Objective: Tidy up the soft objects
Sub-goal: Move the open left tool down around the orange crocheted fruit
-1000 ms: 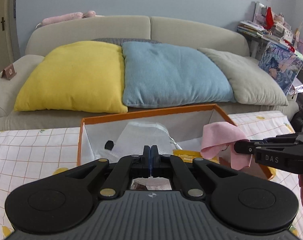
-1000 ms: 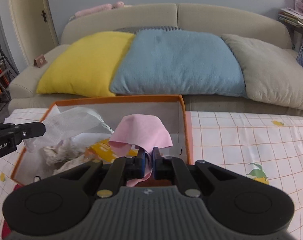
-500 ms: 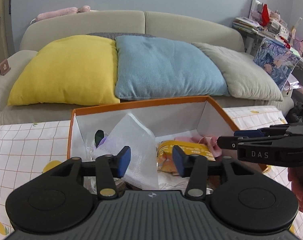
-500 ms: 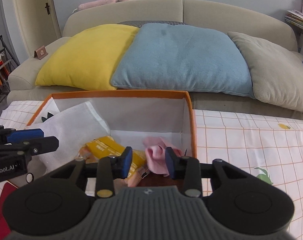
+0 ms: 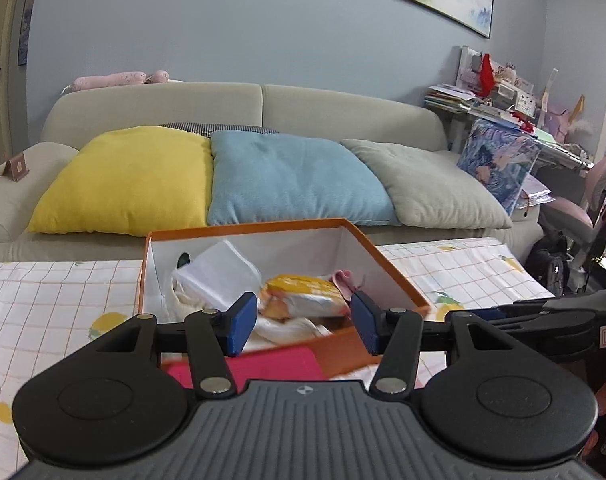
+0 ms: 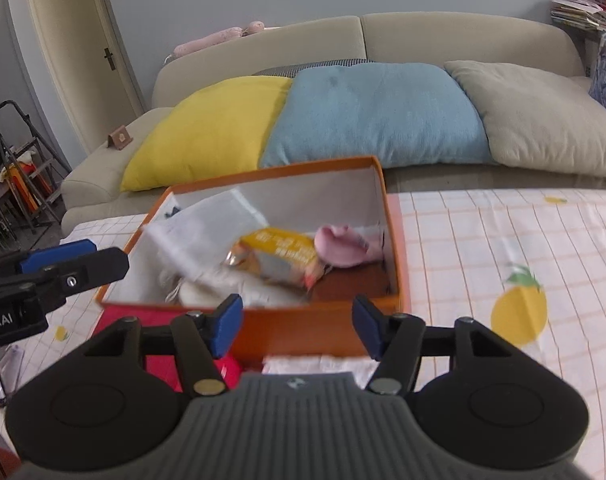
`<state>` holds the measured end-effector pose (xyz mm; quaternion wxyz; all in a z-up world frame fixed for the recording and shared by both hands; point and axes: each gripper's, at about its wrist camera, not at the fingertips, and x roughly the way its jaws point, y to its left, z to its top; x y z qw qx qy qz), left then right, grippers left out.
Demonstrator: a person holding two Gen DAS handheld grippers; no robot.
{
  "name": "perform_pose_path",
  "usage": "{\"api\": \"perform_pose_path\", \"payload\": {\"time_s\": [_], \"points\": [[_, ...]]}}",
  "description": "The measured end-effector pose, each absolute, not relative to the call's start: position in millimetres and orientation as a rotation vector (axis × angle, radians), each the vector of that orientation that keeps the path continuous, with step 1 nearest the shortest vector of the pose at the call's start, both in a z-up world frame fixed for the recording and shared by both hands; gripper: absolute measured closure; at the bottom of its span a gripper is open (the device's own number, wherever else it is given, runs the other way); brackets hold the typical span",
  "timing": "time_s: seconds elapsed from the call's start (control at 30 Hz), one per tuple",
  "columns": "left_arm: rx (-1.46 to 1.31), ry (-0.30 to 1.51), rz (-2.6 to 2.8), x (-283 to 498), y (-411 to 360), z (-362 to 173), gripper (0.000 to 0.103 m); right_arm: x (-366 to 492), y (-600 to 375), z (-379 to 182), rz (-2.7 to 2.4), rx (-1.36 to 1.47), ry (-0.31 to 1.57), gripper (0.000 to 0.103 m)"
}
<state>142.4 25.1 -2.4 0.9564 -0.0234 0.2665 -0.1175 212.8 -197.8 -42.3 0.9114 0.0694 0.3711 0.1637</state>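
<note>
An orange box [image 5: 395,280] [image 6: 401,248] stands on the checked tablecloth. In it lie a pink cloth [image 6: 339,246] [image 5: 343,280], a yellow packet [image 6: 279,254] [image 5: 303,294] and a white mesh bag [image 6: 207,232] [image 5: 219,276]. My left gripper [image 5: 303,328] is open and empty, held above the box's near wall. My right gripper [image 6: 297,326] is open and empty, also near the box's near wall. A red item [image 5: 263,364] [image 6: 163,364] and a white cloth [image 6: 315,364] lie on the table before the box.
A beige sofa [image 5: 343,108] behind the table holds a yellow cushion [image 5: 131,180], a blue cushion [image 5: 295,180] and a grey cushion [image 5: 431,184]. A cluttered shelf [image 5: 495,96] is at the right. A door [image 6: 83,52] and a ladder [image 6: 11,168] are at the left.
Both grippers opened and drew back from the box. The right one let go of the pink cloth, which now lies in the box. The left one let go of the white bag.
</note>
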Motion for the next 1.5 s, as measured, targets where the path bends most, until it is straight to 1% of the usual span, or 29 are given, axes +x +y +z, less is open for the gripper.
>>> {"api": "perform_pose_path", "payload": {"time_s": [0.23,0.33,0.37,0.63,0.73,0.77,0.83,0.97,1.2,1.5], "points": [[-0.054,0.560,-0.250,90.2,12.0,-14.6,0.040,142.5,-211.1,-48.5,0.315,0.131,0.747,0.041],[-0.076,0.609,-0.258,76.0,7.4,-26.2,0.040,115.8,-215.0,-55.0,0.298,0.113,0.750,0.036],[-0.086,0.627,-0.260,72.3,6.6,-30.3,0.040,107.8,-215.4,-58.1,0.291,0.102,0.753,0.033],[-0.058,0.756,-0.284,49.4,-6.2,-55.3,0.040,75.2,-221.0,-79.0,0.278,0.111,0.874,0.033],[-0.041,0.817,-0.265,48.6,-9.7,-65.4,0.040,67.9,-217.8,-85.8,0.269,0.083,0.915,0.024],[-0.037,0.831,-0.258,48.6,-11.2,-68.0,0.040,66.0,-216.9,-88.8,0.260,0.070,0.923,0.022],[-0.031,0.852,-0.253,48.6,-13.8,-71.8,0.040,65.5,-216.6,-93.2,0.241,0.055,0.936,0.022],[0.007,0.834,-0.254,47.4,-19.2,-71.7,0.035,67.8,-220.8,-97.3,0.205,0.047,0.938,0.019],[0.099,0.792,-0.285,52.3,-32.9,-71.2,0.034,76.6,-230.3,-101.4,0.204,0.068,0.920,0.019],[0.395,0.677,-0.364,67.2,-63.7,-61.3,0.035,94.4,-233.6,-108.9,0.218,0.032,0.859,0.019]]}}
